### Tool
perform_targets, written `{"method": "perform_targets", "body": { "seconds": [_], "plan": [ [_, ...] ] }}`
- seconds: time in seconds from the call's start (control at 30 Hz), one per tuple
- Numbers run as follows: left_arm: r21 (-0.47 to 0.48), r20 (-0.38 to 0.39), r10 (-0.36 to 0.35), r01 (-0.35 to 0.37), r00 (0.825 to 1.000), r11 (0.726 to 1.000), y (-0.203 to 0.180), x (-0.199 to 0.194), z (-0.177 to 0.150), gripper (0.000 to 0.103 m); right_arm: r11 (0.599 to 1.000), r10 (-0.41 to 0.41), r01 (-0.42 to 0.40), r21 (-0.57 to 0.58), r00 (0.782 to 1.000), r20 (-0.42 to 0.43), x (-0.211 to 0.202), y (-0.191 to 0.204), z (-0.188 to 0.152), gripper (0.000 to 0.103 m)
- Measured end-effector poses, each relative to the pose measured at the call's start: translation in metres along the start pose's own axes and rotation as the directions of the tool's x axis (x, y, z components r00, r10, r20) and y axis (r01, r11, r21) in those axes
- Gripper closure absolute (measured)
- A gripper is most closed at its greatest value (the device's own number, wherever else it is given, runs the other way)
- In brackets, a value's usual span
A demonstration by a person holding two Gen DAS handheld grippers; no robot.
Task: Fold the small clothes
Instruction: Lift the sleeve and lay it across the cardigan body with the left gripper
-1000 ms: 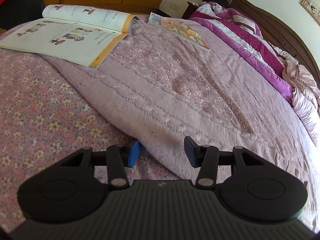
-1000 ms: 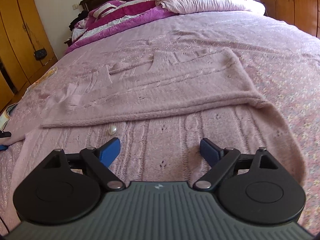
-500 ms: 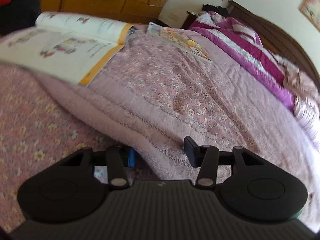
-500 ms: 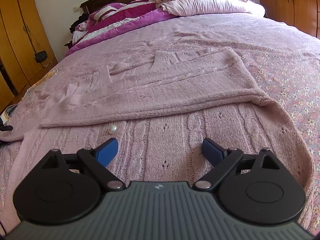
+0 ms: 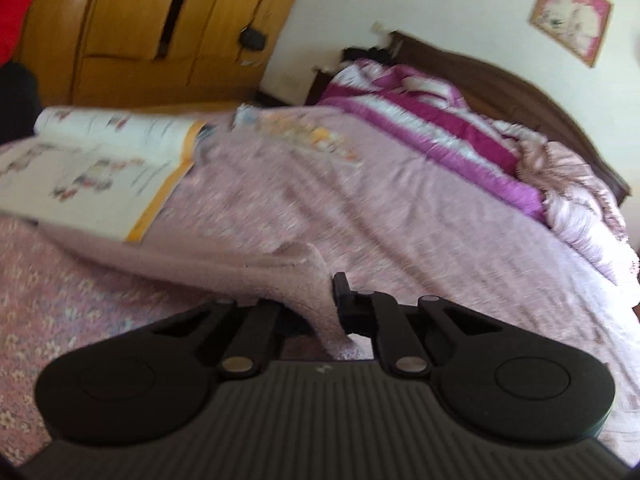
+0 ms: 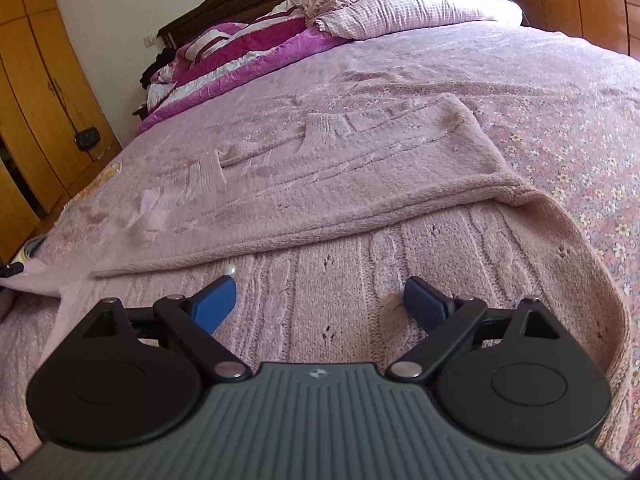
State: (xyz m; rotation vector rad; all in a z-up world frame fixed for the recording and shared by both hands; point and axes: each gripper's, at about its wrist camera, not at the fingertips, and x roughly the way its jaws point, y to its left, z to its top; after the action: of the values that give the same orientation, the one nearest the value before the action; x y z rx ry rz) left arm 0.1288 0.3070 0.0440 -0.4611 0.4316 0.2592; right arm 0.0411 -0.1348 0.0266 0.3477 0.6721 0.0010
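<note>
A pink knitted sweater (image 6: 360, 184) lies spread on the bed, its upper part folded over the cable-knit lower part. My right gripper (image 6: 320, 304) is open, its blue pads low over the cable-knit fabric near a small pearl button (image 6: 229, 269). My left gripper (image 5: 320, 312) is shut on the sweater's edge (image 5: 316, 292) and holds it lifted off the bedspread; its left finger is hidden behind the fabric. The left wrist view is blurred by motion.
An open picture book (image 5: 92, 172) and a second booklet (image 5: 304, 136) lie on the bed's far left. A purple quilt (image 5: 440, 136) and pillows (image 6: 400, 8) are at the headboard. Wooden wardrobes (image 5: 140, 28) stand beside the bed.
My left gripper has closed on the sweater's edge and lifted it, tilting upward. My right gripper has moved a little forward and stays open.
</note>
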Motion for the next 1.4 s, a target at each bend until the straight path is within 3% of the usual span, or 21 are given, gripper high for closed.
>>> {"method": "perform_targets", "body": {
  "seconds": [0.27, 0.57, 0.97, 1.2, 1.4],
  "plan": [
    [0.051, 0.039, -0.090, 0.088, 0.995, 0.995, -0.043, -0.027, 0.005, 0.095, 1.000, 0.011, -0.011, 0.008, 1.000, 0.005, -0.006, -0.002, 0.000, 0.008],
    [0.100, 0.051, -0.211, 0.205, 0.976, 0.974, -0.092, -0.054, 0.001, 0.095, 0.999, 0.018, -0.018, 0.034, 1.000, 0.018, -0.017, -0.013, 0.001, 0.008],
    [0.173, -0.080, -0.338, 0.347, 0.938, 0.922, -0.163, -0.061, -0.049, 0.095, 0.999, 0.038, -0.038, 0.020, 0.999, 0.015, -0.028, -0.016, 0.001, 0.008],
    [0.226, -0.177, -0.327, 0.361, 0.928, 0.905, -0.183, -0.051, -0.088, 0.094, 0.999, 0.032, -0.032, 0.030, 0.999, -0.003, -0.027, -0.024, -0.001, 0.008],
    [0.208, -0.289, -0.277, 0.342, 0.916, 0.916, -0.181, -0.037, -0.106, 0.091, 0.999, 0.037, -0.037, 0.036, 0.999, -0.009, -0.028, -0.029, -0.004, 0.008]
  ]
}}
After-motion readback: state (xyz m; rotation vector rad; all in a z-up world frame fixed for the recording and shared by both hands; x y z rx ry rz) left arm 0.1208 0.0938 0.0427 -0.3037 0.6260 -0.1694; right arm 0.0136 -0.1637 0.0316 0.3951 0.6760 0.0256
